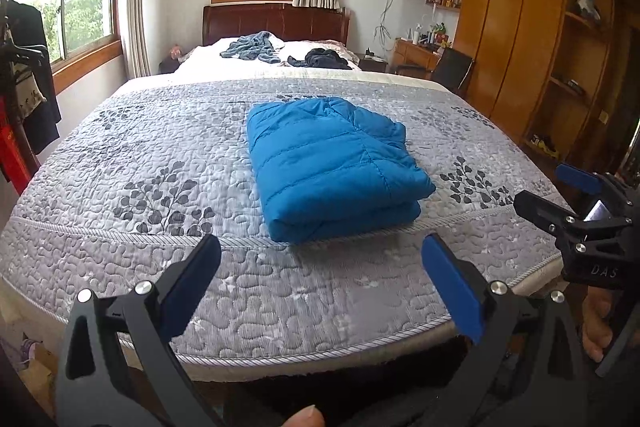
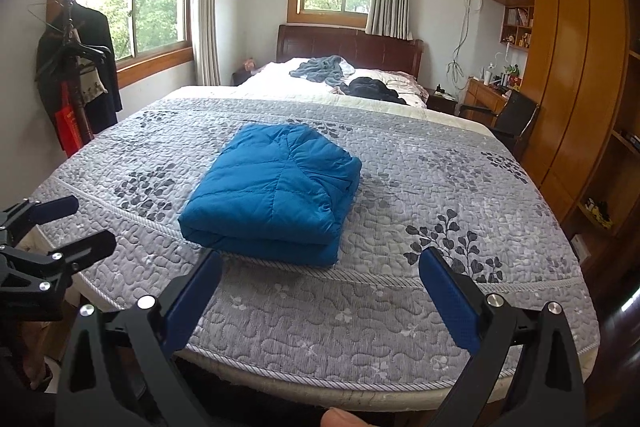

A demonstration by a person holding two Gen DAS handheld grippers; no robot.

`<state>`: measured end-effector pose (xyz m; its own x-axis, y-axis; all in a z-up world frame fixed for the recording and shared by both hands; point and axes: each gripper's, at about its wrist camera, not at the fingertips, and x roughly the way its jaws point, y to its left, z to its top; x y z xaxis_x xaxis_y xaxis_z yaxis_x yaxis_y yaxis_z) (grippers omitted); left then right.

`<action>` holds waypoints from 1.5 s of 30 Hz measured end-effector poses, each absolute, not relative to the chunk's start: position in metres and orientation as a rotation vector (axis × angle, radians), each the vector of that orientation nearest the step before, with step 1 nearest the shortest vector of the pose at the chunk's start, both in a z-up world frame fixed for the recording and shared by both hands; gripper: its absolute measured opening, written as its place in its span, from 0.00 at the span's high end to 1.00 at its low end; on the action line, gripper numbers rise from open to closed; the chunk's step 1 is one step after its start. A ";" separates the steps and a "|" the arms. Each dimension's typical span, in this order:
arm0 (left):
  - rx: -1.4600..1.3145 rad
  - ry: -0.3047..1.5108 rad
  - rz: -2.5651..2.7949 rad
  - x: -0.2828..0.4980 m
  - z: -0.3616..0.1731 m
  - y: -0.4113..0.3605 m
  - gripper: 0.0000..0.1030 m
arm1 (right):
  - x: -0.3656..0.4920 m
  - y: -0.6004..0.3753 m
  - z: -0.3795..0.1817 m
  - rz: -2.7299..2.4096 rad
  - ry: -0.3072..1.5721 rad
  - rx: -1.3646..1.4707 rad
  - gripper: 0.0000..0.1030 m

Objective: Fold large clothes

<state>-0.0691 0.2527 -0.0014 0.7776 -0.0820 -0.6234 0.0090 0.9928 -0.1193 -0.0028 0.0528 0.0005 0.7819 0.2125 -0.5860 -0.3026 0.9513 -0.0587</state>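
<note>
A blue quilted jacket (image 1: pixel 332 167) (image 2: pixel 276 195) lies folded into a thick rectangle on the grey patterned quilt (image 1: pixel 160 155) (image 2: pixel 420 195) of the bed. My left gripper (image 1: pixel 320 259) is open and empty, held back over the bed's near edge, short of the jacket. My right gripper (image 2: pixel 320 271) is also open and empty, a little behind the jacket's near fold. Each gripper appears in the other's view: the right gripper (image 1: pixel 560 195) at the right edge, the left gripper (image 2: pixel 76 223) at the left edge, both open.
Loose grey-blue clothes (image 1: pixel 254 47) and dark clothes (image 1: pixel 324 59) lie near the headboard (image 1: pixel 276 23). A coat rack with hanging garments (image 2: pixel 76 67) stands left of the bed. A wooden wardrobe (image 1: pixel 520 27), desk and chair (image 1: pixel 452 67) line the right side.
</note>
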 end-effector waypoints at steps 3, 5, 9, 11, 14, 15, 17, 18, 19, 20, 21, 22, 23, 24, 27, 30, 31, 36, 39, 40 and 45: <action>-0.113 0.677 -0.046 -0.069 -0.001 0.253 0.03 | -0.003 0.054 0.001 0.281 0.611 -0.155 0.04; -0.115 0.678 -0.045 -0.069 -0.002 0.254 0.03 | -0.003 0.055 0.001 0.281 0.608 -0.157 0.04; -0.116 0.681 -0.044 -0.069 -0.003 0.254 0.03 | -0.004 0.055 0.001 0.286 0.602 -0.150 0.04; -0.115 0.682 -0.043 -0.069 -0.004 0.253 0.03 | -0.004 0.053 0.001 0.290 0.597 -0.133 0.04; -0.116 0.688 -0.042 -0.067 -0.006 0.253 0.03 | -0.004 0.052 0.001 0.290 0.593 -0.123 0.04; -0.118 0.689 -0.043 -0.067 -0.006 0.253 0.03 | -0.004 0.053 0.000 0.290 0.596 -0.125 0.04; -0.118 0.687 -0.043 -0.068 -0.006 0.253 0.03 | -0.003 0.053 -0.001 0.291 0.603 -0.126 0.04; -0.118 0.687 -0.043 -0.068 -0.006 0.253 0.03 | -0.003 0.054 -0.001 0.292 0.606 -0.128 0.04; -0.117 0.687 -0.043 -0.068 -0.006 0.253 0.03 | -0.003 0.055 -0.002 0.293 0.606 -0.129 0.04; -0.118 0.686 -0.044 -0.068 -0.006 0.253 0.03 | -0.004 0.055 -0.002 0.295 0.606 -0.129 0.04; -0.118 0.686 -0.044 -0.068 -0.005 0.253 0.03 | -0.003 0.055 -0.002 0.295 0.606 -0.128 0.04; -0.118 0.687 -0.044 -0.068 -0.005 0.253 0.03 | -0.003 0.056 -0.002 0.295 0.605 -0.128 0.04; -0.118 0.688 -0.044 -0.068 -0.005 0.252 0.03 | -0.003 0.055 -0.002 0.295 0.605 -0.128 0.04; -0.118 0.688 -0.044 -0.068 -0.005 0.252 0.03 | -0.003 0.056 -0.002 0.294 0.604 -0.128 0.04; -0.119 0.685 -0.045 -0.067 -0.005 0.253 0.03 | -0.003 0.057 -0.003 0.296 0.608 -0.126 0.04; -0.121 0.687 -0.045 -0.067 -0.005 0.252 0.03 | -0.004 0.057 -0.002 0.295 0.602 -0.128 0.04; -0.120 0.687 -0.045 -0.068 -0.004 0.252 0.03 | -0.004 0.057 -0.002 0.294 0.601 -0.129 0.04; -0.120 0.688 -0.048 -0.067 -0.004 0.251 0.03 | -0.003 0.056 -0.002 0.294 0.601 -0.128 0.04; -0.120 0.688 -0.049 -0.068 -0.004 0.251 0.03 | -0.003 0.056 -0.002 0.294 0.601 -0.129 0.04; -0.120 0.688 -0.049 -0.068 -0.004 0.251 0.03 | -0.003 0.056 -0.002 0.294 0.601 -0.130 0.04; -0.120 0.687 -0.049 -0.067 -0.004 0.251 0.03 | -0.003 0.055 -0.002 0.294 0.600 -0.130 0.04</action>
<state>-0.0669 0.2508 -0.0040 0.7721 -0.0848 -0.6298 0.0054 0.9919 -0.1269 -0.0030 0.0552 -0.0019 0.7853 0.2349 -0.5728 -0.3097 0.9502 -0.0350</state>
